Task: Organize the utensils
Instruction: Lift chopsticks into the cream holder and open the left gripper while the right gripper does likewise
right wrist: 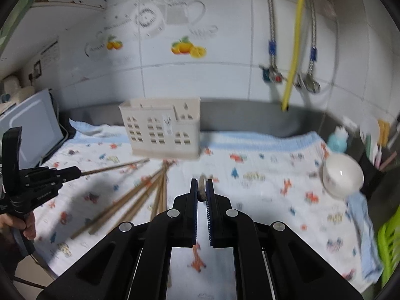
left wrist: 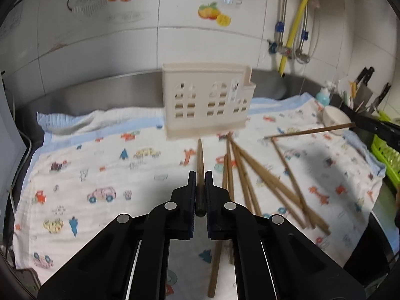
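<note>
My left gripper [left wrist: 200, 175] is shut on a wooden chopstick [left wrist: 200, 160] that points at the beige utensil holder [left wrist: 205, 102] standing at the back of the cloth. My right gripper [right wrist: 202, 182] is shut on another chopstick [right wrist: 201, 187], seen end-on between its tips; in the left wrist view it [left wrist: 312, 131] shows slanting at the right. Several loose chopsticks [left wrist: 252, 177] lie fanned on the cloth right of my left gripper, also seen in the right wrist view [right wrist: 130, 200]. The holder [right wrist: 162, 130] stands ahead and left of my right gripper. The left gripper [right wrist: 75, 171] shows at the far left.
A patterned cloth [left wrist: 100, 170] covers the counter. A white bowl [right wrist: 342, 175] sits at the right, a blue soap bottle [right wrist: 337, 140] behind it, a green basket [left wrist: 385, 155] beyond the cloth's right edge. Pipes and valves [right wrist: 290, 75] hang on the tiled wall.
</note>
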The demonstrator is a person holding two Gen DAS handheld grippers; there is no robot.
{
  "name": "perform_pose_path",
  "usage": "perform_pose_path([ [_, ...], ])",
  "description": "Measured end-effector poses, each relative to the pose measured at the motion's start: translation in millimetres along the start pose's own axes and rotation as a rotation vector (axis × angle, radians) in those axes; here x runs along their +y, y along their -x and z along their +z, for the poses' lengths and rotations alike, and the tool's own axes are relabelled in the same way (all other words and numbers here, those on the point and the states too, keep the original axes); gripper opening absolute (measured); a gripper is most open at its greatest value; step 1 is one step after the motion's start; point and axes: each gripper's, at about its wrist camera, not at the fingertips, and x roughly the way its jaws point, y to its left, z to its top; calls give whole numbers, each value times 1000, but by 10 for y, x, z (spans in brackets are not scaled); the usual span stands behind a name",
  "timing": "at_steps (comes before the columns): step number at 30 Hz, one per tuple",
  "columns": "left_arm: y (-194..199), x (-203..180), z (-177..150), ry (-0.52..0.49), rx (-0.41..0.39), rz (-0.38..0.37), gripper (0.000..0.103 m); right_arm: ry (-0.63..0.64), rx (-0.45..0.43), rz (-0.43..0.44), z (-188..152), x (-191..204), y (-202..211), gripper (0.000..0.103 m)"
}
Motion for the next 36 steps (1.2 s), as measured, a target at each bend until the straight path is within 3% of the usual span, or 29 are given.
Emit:
perform_pose_path([
  [11, 93, -38, 304, -22, -80, -30, 5, 80, -29, 84, 649, 59, 11, 6],
  [16, 82, -70, 437, -36, -96, -38, 5, 102, -48, 87, 844, 59, 23, 6],
  [26, 134, -138, 972, -95, -119, -27, 5, 121, -96, 95, 1596, 7, 22, 6],
  [31, 157, -158, 1221, -108, -123, -34, 5, 142, -27, 107, 1835, 84, -298, 6],
  [36, 375, -174, 1543, -119, -188, -36, 5, 149, 64, 103, 1955, 122, -703, 6],
])
